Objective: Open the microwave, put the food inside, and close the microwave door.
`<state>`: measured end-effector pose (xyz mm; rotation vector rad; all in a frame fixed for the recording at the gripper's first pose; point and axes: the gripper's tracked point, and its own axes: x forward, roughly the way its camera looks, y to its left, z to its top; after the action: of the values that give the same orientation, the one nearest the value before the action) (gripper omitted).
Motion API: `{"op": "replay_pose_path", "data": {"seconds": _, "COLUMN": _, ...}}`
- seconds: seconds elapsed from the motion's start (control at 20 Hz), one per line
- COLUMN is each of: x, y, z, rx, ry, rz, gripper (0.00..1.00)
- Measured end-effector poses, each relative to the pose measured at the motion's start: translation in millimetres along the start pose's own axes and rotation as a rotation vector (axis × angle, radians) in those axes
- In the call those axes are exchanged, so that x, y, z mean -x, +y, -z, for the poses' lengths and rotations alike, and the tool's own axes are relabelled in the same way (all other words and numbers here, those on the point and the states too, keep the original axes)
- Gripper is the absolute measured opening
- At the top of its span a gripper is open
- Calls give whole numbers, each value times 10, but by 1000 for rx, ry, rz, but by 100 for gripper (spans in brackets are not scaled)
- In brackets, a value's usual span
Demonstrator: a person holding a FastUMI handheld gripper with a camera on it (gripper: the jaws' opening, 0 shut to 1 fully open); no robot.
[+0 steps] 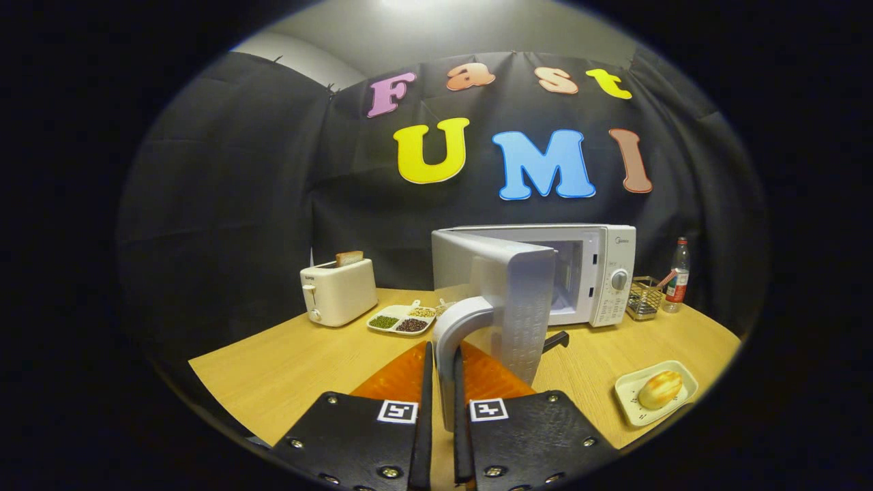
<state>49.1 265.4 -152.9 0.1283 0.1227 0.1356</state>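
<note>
A: What are the fingers doing, nearest to us?

B: The gripper (441, 382) is clenched on the door handle (458, 341) of the microwave, one finger pressing each side of its lower end. The handle is a pale, smooth curved bar that arches up from between the fingers to the door's outer face.

A: And the door itself?

B: The microwave door (508, 300) is swung well open toward us, nearly edge-on, white, with a finely dotted panel on its inner side. It blocks most of the cavity from here; only a strip of the bright interior shows past its right edge.

A: Where is the food?

B: To the right of the fingers, near the table's near edge: a golden, glossy bread roll (659, 389) on a small pale rectangular plate (685, 382), well apart from the microwave.

A: What else is on the table?

B: The wooden table (286, 368) is light with a fine grain. Farther left stands a white toaster (338, 293) with a slice of toast (349, 258) sticking up, and just right of it a divided dish (404, 319) of green, dark and pale grains. Behind the door sits the white microwave (600, 273), boxy, with a round knob (618, 279). To its right are a wire basket (644, 299) and a clear bottle (678, 276) with a red label.
</note>
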Motion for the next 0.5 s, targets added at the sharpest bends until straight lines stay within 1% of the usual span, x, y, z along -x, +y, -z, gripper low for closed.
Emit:
{"op": "replay_pose_path", "data": {"seconds": 0.1, "x": 2, "y": 196, "z": 8, "rx": -16, "ry": -28, "rz": 45, "gripper": 14}}
{"op": "replay_pose_path", "data": {"seconds": 0.25, "x": -30, "y": 469, "z": 16, "rx": 20, "ry": -76, "rz": 103, "gripper": 13}}
{"op": "replay_pose_path", "data": {"seconds": 0.4, "x": -55, "y": 640, "z": 34, "rx": 56, "ry": -113, "rz": 138, "gripper": 13}}
{"op": "replay_pose_path", "data": {"seconds": 0.5, "x": -25, "y": 676, "z": 55, "rx": 43, "ry": -114, "rz": 147, "gripper": 13}}
